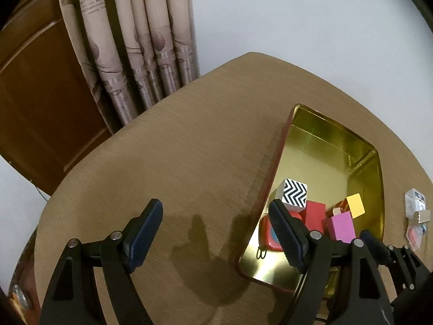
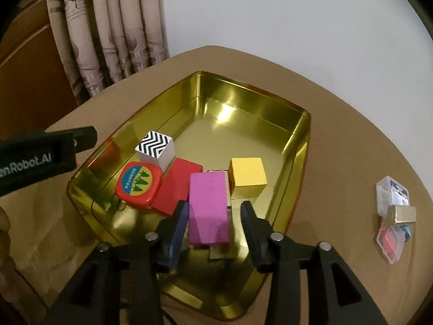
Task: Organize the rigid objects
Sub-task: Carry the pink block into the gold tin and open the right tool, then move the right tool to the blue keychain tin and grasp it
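Observation:
A gold tin (image 2: 297,146) sits on the round brown table (image 2: 338,124). Inside lie a black-and-white zigzag cube (image 2: 154,146), a red rounded case with a tree badge (image 2: 138,182), a red block (image 2: 176,187), a yellow cube (image 2: 247,176) and a pink block (image 2: 207,208). My right gripper (image 2: 213,214) is open and straddles the near end of the pink block, with a gap at its right finger. My left gripper (image 1: 215,205) is open over bare table, its right finger (image 1: 281,224) above the tin's (image 1: 373,168) left rim, with nothing between the fingers.
Small clear plastic boxes (image 2: 392,197) and a little metallic box (image 2: 403,214) lie on the table right of the tin. A patterned curtain (image 1: 135,40) and a wooden door (image 1: 40,94) stand behind the table's far left edge.

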